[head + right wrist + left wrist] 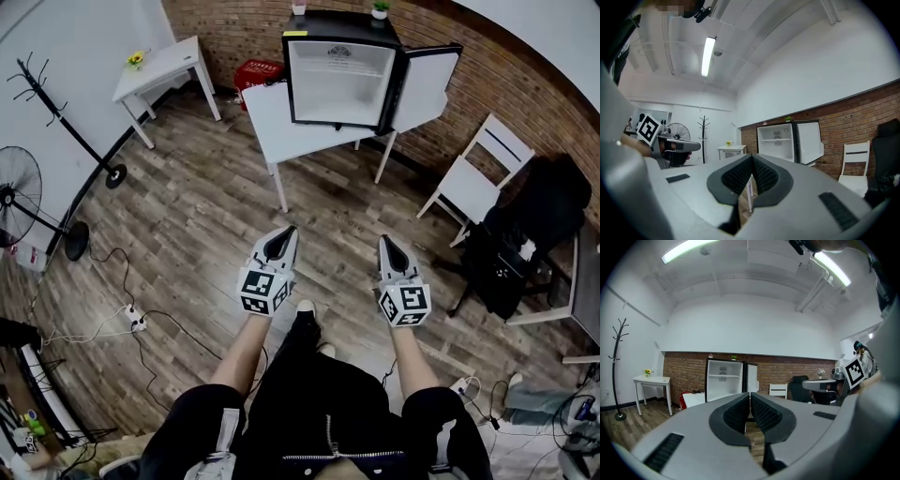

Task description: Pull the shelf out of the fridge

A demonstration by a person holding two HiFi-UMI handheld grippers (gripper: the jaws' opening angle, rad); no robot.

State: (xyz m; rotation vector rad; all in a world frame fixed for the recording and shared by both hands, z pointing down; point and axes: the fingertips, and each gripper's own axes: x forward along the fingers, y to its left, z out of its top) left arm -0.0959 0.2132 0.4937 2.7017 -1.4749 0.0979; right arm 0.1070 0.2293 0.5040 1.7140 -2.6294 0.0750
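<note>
Shelf (724, 376): it lies flat across the upper part of the small fridge (339, 80). It is white, like the inside of the fridge. The fridge stands on a white worktop (281, 131) by the brick wall (225, 28). Its door (427, 89) is swung wide open to the right. Two little plants (380, 9) sit on top of the fridge.

The person stands on the wooden floor (206, 216), well apart from the worktop. The person holds both grippers out in front, side by side, pointing toward the fridge. The left gripper (278, 246) has its jaws pressed together, and nothing is between them. The right gripper (394, 253) is closed up tight the same way, with nothing in it. Neither one touches anything.

A red crate (258, 73) is on the floor just left of the fridge. A white chair (478, 169) stands to the right of the worktop. Off to the left are a small white table (164, 70) with a yellow flower (138, 58), a black coat stand (66, 122) and a fan (19, 192).
</note>
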